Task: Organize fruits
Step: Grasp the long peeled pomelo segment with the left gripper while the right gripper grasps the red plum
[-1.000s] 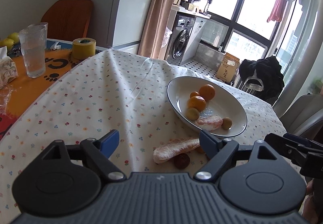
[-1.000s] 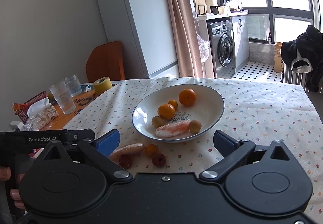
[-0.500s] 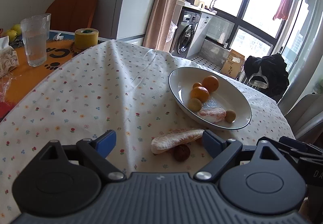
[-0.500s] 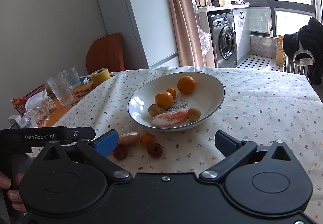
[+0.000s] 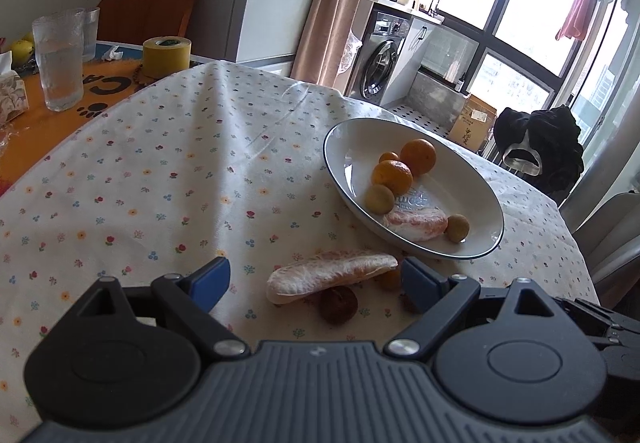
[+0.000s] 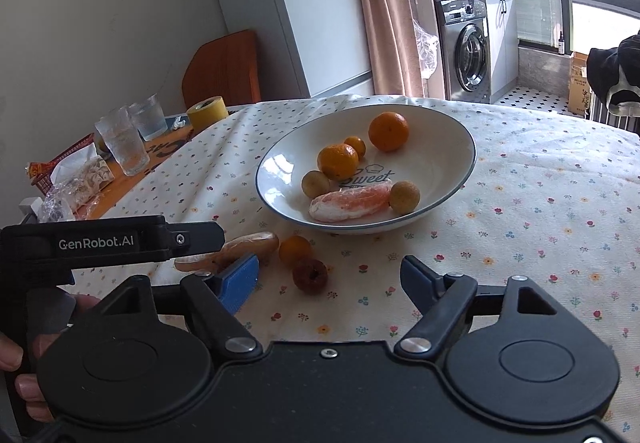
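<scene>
I am picking up the fruits that lie loose on the worktop (image 5: 140, 171) so they can join the others in the white bowl (image 6: 448, 123). My left hand-held gripper (image 5: 316, 281) is wide open and holds nothing. It sits low, with the peeled pomelo slice (image 5: 332, 275) right between its blue fingers. A dark dried fruit (image 5: 338, 305) lies just beside the slice, and a small orange (image 6: 295, 250) sits near it, close to the bowl's rim. My right hand-held gripper (image 6: 330, 281) is wide open too, also with nothing in it, and points at the dark dried fruit from a little way back.

The bowl already has two big oranges, a small one, two little yellow-brown fruits and another pomelo slice inside.

I think the next move is to close the left fingers softly on the slice. It looks squishy, so a hard squeeze could mash it. Then I lift it over the rim and set it down in a bare spot.
</scene>
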The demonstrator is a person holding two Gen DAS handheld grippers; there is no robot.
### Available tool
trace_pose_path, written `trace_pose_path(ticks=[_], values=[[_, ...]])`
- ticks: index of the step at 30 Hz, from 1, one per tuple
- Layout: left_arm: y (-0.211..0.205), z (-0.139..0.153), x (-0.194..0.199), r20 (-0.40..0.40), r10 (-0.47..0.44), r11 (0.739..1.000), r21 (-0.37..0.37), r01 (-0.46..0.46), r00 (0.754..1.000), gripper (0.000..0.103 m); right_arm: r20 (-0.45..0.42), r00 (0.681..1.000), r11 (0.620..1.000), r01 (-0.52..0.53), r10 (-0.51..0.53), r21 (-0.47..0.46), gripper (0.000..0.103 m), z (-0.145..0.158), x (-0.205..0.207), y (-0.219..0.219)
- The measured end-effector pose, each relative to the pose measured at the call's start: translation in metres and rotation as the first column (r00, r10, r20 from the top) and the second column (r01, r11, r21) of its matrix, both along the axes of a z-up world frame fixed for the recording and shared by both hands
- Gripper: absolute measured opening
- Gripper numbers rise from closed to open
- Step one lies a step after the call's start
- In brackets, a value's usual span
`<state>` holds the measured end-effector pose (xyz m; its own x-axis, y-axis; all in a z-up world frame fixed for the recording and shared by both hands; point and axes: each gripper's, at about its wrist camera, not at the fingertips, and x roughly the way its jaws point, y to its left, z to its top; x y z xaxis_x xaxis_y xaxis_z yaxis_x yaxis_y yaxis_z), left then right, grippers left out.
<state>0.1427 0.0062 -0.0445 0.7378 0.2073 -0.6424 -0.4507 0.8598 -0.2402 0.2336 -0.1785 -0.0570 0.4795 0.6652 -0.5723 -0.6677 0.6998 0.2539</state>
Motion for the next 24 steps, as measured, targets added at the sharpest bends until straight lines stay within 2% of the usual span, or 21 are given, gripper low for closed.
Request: trace_pose_path(ticks=[6,10,13,17,20,24], values=[[-0.001,-0.001,0.004,0.01,0.022,1.0,0.006,-0.022,1.0,0.091,-0.03,0.999,0.999,-0.044,0.043,-0.017,0.062,-0.005,0.01,0.011],[-0.001,-0.001,0.004,0.03,0.034,0.999,0.03,-0.034,0.999,0.091,-0.044,0.998,0.998,-0.055,0.054,-0.021,0.058,-0.012,0.014,0.019],[0.001,-0.005,0.005,0.03,0.029,0.999,0.016,-0.03,0.999,0.091,-0.054,0.996,0.998,-0.067,0.066,-0.013,0.053,-0.018,0.014,0.022],[0.001,-0.012,0.008,0.018,0.03,1.0,-0.002,-0.03,0.999,0.091,-0.048,0.997,0.998,-0.064,0.063,-0.016,0.041,-0.025,0.016,0.028],[-0.002,-0.017,0.01,0.011,0.036,0.999,0.002,-0.036,0.999,0.091,-0.026,0.998,0.997,-0.063,0.063,-0.033,0.022,-0.025,0.015,0.03],[-0.008,-0.023,0.014,-0.001,0.047,0.999,0.007,-0.047,0.999,0.091,-0.05,0.997,0.998,-0.066,0.065,-0.011,0.022,-0.025,0.017,0.024]])
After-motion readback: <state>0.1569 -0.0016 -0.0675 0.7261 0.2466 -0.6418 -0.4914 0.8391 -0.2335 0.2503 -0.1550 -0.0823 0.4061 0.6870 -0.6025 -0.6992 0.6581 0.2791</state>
